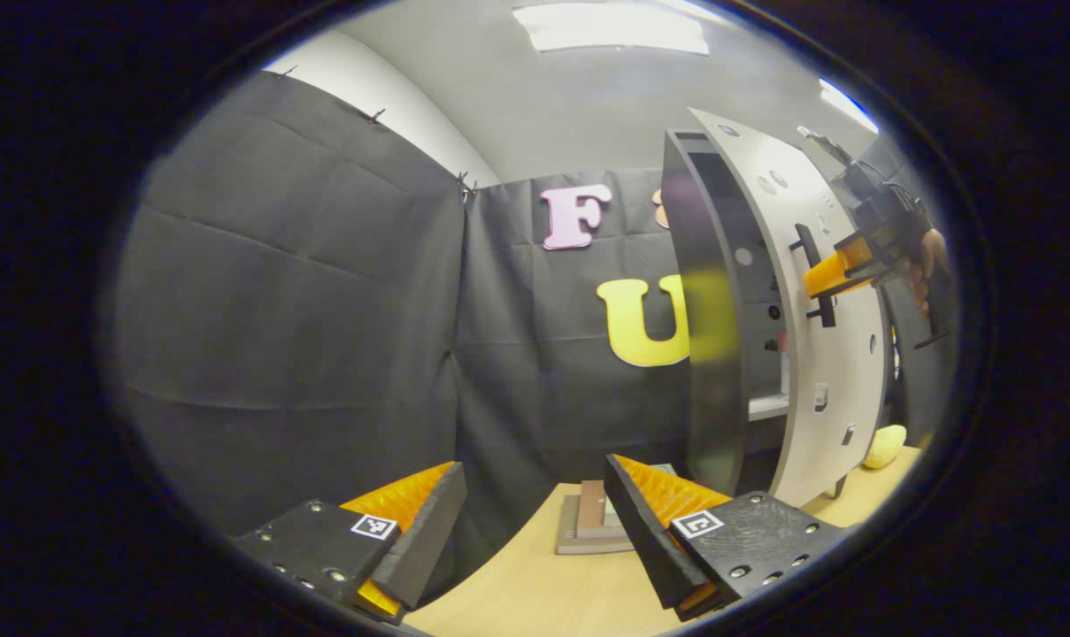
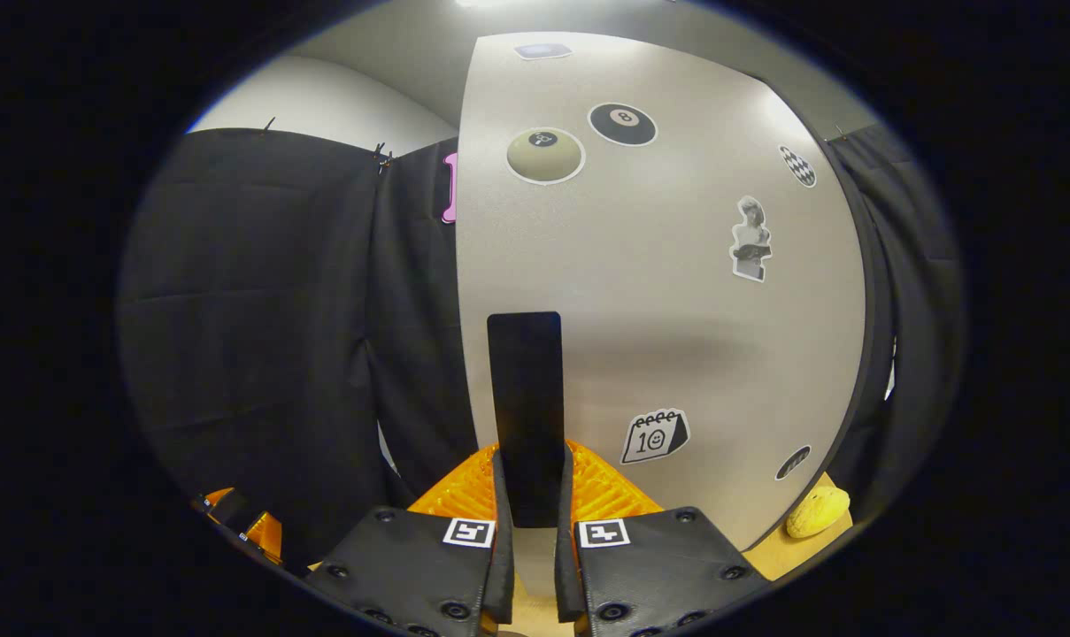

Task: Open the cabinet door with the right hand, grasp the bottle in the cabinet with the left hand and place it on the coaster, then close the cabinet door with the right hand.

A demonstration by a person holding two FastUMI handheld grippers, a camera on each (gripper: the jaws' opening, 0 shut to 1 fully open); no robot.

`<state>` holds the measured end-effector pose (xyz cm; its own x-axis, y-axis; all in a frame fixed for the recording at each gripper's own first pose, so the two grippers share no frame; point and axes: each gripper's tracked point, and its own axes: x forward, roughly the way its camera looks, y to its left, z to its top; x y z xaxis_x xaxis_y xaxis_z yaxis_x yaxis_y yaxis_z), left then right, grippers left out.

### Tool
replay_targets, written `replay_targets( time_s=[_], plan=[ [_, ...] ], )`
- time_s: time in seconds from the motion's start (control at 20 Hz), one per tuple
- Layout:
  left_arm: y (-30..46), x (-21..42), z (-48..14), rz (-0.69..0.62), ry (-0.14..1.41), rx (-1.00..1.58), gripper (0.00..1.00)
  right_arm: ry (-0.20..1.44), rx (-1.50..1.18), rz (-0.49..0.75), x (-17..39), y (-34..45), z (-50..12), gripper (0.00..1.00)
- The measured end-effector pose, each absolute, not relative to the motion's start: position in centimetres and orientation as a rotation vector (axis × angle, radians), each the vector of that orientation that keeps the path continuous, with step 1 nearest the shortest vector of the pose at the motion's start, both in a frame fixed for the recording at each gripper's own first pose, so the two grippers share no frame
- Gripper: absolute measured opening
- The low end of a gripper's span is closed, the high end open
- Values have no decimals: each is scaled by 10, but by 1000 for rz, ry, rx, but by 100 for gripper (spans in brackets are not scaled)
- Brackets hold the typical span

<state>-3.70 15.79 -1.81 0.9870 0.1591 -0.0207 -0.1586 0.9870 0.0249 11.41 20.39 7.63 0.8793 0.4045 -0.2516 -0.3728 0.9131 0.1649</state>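
Observation:
The tall grey cabinet (image 1: 710, 372) stands at the right of the wooden table, its pale door (image 1: 840, 372) swung partly open. My right gripper (image 1: 840, 270) is shut on the door's black vertical handle (image 1: 813, 274). In the right gripper view both fingers of that gripper (image 2: 527, 495) press the handle (image 2: 526, 398) against the stickered door (image 2: 676, 292). Inside the cabinet a small pale shape, perhaps the bottle (image 1: 783, 367), stands above a shelf (image 1: 769, 407); it is too small to tell. A flat grey and brown coaster (image 1: 588, 522) lies on the table just beyond my open, empty left gripper (image 1: 535, 522).
A yellow rounded object (image 1: 884, 445) lies on the wooden table (image 1: 535, 593) by the door's lower edge, also seen as the yellow object (image 2: 818, 511) from the right gripper. Black cloth walls the booth behind and to the left. The left gripper (image 2: 242, 524) shows low at the left.

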Motion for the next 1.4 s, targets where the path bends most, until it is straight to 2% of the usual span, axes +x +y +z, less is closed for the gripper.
replay_targets(
  time_s=[0.4,0.8,1.15,1.4],
  plan=[
    [99,-24,-1,100,-9,28,96,299,128,522,92,183,76,20],
    [1,-19,2,65,15,4,96,294,168,678,92,165,75,20],
    [-88,-21,14,1,19,-10,96,296,164,706,89,147,75,20],
    [-125,-23,19,-17,19,6,96,281,151,684,90,132,74,20]
  ],
)
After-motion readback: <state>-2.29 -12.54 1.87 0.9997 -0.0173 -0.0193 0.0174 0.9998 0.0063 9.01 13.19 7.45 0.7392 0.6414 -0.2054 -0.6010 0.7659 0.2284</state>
